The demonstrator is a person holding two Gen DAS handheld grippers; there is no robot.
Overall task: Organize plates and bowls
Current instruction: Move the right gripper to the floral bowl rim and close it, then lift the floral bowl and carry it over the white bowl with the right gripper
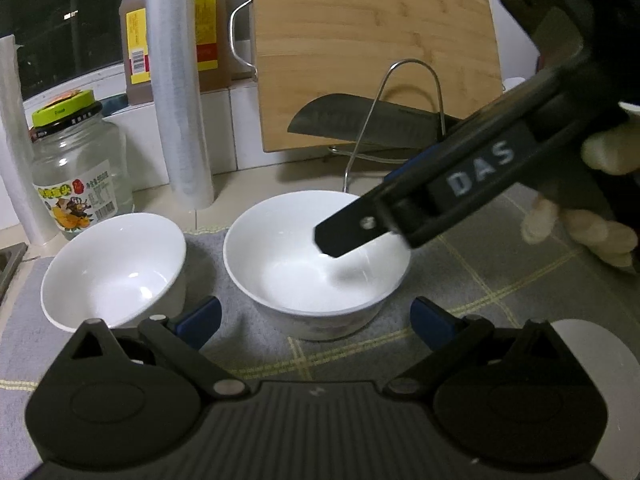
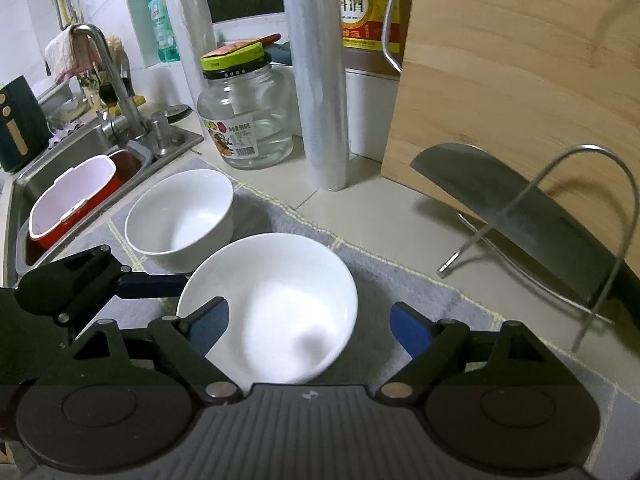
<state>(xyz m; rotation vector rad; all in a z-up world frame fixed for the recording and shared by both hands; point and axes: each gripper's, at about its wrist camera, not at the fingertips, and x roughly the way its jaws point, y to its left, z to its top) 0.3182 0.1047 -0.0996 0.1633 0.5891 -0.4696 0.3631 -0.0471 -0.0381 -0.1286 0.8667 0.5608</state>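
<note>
Two white bowls sit on a grey cloth (image 2: 404,280) on the bench (image 2: 372,204). The near bowl (image 1: 316,256) is in the middle, and the far bowl (image 1: 116,268) is just to its left, close but not touching, nearer the sink (image 2: 80,152).

The left claw (image 1: 316,320) hangs low in front of the near bowl. Its two blue pads (image 1: 202,316) stand wide apart with nothing in them, and the bowl's near side sits between them without touching.

The right claw (image 2: 310,332) reaches down over the near bowl from the right. Its pads are apart. One pad (image 2: 212,324) is at the bowl's rim on the left side, and the other is off to the right, clear of the bowl. I cannot tell if the left pad touches the rim. In the left view, one black finger tip (image 1: 344,236) of this claw hangs over the inside of the bowl, and a hand (image 1: 600,216) holds the claw at the right edge.

Behind the bowls stand a glass jar (image 2: 246,112) with a green lid, a roll of clear wrap (image 2: 320,80), a brown bottle (image 2: 368,12) and a wood board (image 2: 520,72). A big knife (image 2: 520,216) leans in a wire rack (image 2: 592,216) in front of the board.
</note>
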